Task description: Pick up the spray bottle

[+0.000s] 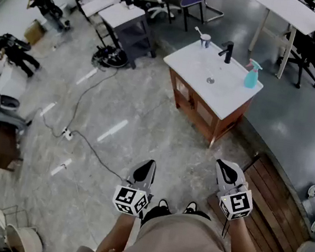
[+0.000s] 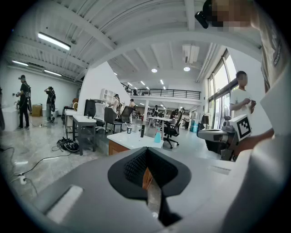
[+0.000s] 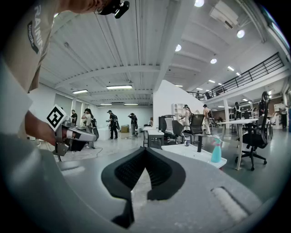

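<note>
On the white counter (image 1: 229, 98) of a wooden vanity cabinet, the turquoise spray bottle (image 1: 251, 74) stands upright at the far right corner. It is near a sunken basin (image 1: 211, 77), a black faucet (image 1: 227, 51) and a cup (image 1: 205, 40). A stretch of mottled grey floor (image 1: 129, 117), crossed by a trailing cable (image 1: 83, 140), lies between the counter and the person. Dark wooden decking (image 1: 277, 196) lies to the right. White desks and office chairs fill the open hall beyond. The left tongs (image 1: 147, 168) and right tongs (image 1: 225, 168) are well apart from the counter, each with jaws pressed together and gripping nothing.
</note>
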The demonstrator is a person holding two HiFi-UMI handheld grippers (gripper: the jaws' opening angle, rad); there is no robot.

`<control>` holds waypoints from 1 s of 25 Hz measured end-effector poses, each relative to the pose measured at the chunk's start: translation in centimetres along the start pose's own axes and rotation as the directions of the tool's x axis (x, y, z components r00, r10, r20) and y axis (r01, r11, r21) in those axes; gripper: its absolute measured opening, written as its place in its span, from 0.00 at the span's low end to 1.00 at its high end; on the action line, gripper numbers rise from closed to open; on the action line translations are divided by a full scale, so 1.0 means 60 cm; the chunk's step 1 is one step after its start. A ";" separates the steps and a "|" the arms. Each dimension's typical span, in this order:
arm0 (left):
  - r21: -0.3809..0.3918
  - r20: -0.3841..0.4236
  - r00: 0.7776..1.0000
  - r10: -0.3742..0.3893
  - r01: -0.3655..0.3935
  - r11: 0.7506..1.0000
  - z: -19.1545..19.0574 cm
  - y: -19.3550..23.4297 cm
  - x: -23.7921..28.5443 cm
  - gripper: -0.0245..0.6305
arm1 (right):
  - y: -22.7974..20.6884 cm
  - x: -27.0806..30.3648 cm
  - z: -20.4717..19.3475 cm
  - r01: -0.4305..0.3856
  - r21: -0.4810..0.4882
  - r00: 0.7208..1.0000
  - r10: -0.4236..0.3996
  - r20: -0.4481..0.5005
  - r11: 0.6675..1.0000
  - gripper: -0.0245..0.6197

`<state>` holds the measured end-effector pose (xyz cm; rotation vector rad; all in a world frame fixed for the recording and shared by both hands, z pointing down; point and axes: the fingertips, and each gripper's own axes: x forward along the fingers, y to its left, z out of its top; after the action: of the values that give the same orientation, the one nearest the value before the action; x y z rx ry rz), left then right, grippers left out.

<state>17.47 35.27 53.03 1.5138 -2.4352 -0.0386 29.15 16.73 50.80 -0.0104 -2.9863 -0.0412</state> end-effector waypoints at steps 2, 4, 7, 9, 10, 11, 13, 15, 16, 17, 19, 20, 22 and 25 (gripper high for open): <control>-0.002 -0.003 1.000 -0.001 0.001 1.000 0.000 -0.006 -0.007 0.06 | 0.006 -0.005 -0.001 -0.005 0.005 1.000 0.005 -0.005 1.000 0.04; -0.005 -0.005 1.000 0.000 0.000 1.000 0.001 -0.011 -0.010 0.06 | 0.010 -0.009 -0.002 -0.011 0.008 1.000 0.011 -0.009 1.000 0.04; -0.008 -0.008 1.000 0.008 -0.008 1.000 0.003 -0.013 -0.013 0.06 | 0.014 -0.008 -0.001 -0.031 0.010 0.999 0.031 -0.011 0.999 0.04; -0.012 -0.012 1.000 0.017 -0.017 1.000 0.002 -0.011 -0.015 0.06 | 0.014 -0.003 -0.001 -0.040 0.016 0.999 0.040 -0.006 0.999 0.04; -0.014 -0.016 1.000 0.021 -0.022 1.000 0.000 -0.010 -0.016 0.06 | 0.013 -0.001 -0.002 -0.039 0.020 0.999 0.039 -0.004 0.999 0.04; -0.017 -0.019 0.999 0.025 -0.026 1.000 -0.001 -0.009 -0.018 0.06 | 0.012 0.002 -0.005 -0.037 0.024 0.999 0.037 -0.007 0.999 0.04; -0.022 -0.027 0.999 0.033 -0.034 0.999 -0.007 -0.004 -0.019 0.06 | 0.008 0.011 -0.015 -0.030 0.034 0.999 0.031 -0.021 0.999 0.04; -0.035 -0.038 0.998 0.041 -0.042 0.999 -0.016 0.007 -0.017 0.06 | 0.005 0.025 -0.027 -0.027 0.042 0.999 0.028 -0.036 0.999 0.04; -0.043 -0.044 0.998 0.043 -0.045 0.998 -0.020 0.014 -0.014 0.06 | 0.004 0.034 -0.031 -0.028 0.043 0.999 0.029 -0.041 0.999 0.04; -0.050 -0.050 0.998 0.043 -0.046 0.998 -0.025 0.021 -0.011 0.06 | 0.003 0.043 -0.033 -0.030 0.041 0.999 0.031 -0.045 0.999 0.04; -0.060 -0.057 0.998 0.039 -0.043 0.997 -0.035 0.040 0.001 0.06 | 0.003 0.067 -0.035 -0.037 0.035 0.998 0.039 -0.047 0.999 0.04; -0.062 -0.058 0.998 0.035 -0.039 0.997 -0.040 0.052 0.009 0.06 | 0.003 0.081 -0.035 -0.042 0.033 0.998 0.043 -0.045 0.999 0.04; -0.064 -0.061 0.998 0.025 -0.029 0.998 -0.047 0.080 0.028 0.06 | 0.006 0.112 -0.033 -0.048 0.029 0.998 0.049 -0.041 0.998 0.04; -0.070 -0.051 0.999 -0.009 0.006 0.998 -0.031 0.119 0.064 0.06 | 0.008 0.159 -0.010 -0.031 0.010 0.999 0.031 -0.037 0.999 0.04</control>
<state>10.07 35.34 56.84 1.4756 -2.3632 -0.0846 19.80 17.22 52.88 -0.0547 -2.9488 -0.0240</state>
